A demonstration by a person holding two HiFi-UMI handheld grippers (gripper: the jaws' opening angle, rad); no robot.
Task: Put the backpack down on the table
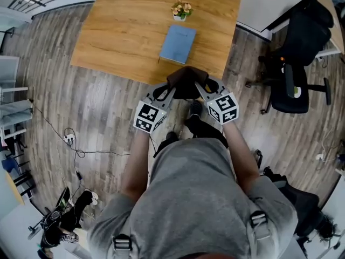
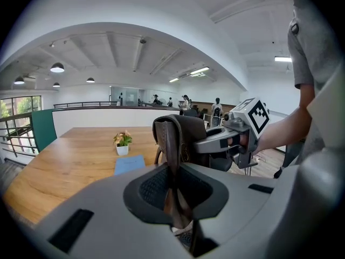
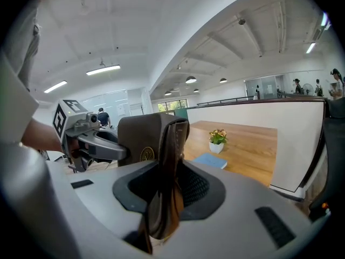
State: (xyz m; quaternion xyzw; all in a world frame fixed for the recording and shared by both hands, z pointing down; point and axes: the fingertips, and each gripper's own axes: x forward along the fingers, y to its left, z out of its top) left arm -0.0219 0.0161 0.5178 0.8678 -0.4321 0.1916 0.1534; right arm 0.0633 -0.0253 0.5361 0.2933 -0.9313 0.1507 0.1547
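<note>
At table's (image 1: 118,31) edge, left hand-held gripper (image 1: 173,89) and right hand-held gripper (image 1: 199,86) clamp backpack (image 1: 186,79) straps (image 2: 172,150) hidden overhead.

I see a dark brown backpack (image 1: 186,82), grey left tongs (image 1: 168,92) and right tongs (image 1: 202,89) with black-and-white square markers, a honey wood-grain counter (image 1: 124,31), a blue book (image 1: 178,43), pink-yellow flowers (image 1: 181,8).

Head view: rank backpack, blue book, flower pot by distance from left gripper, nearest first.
1. backpack: gripped by the left gripper itself.
2. blue book: on the table, ahead.
3. flower pot: beyond the book, farthest.
</note>
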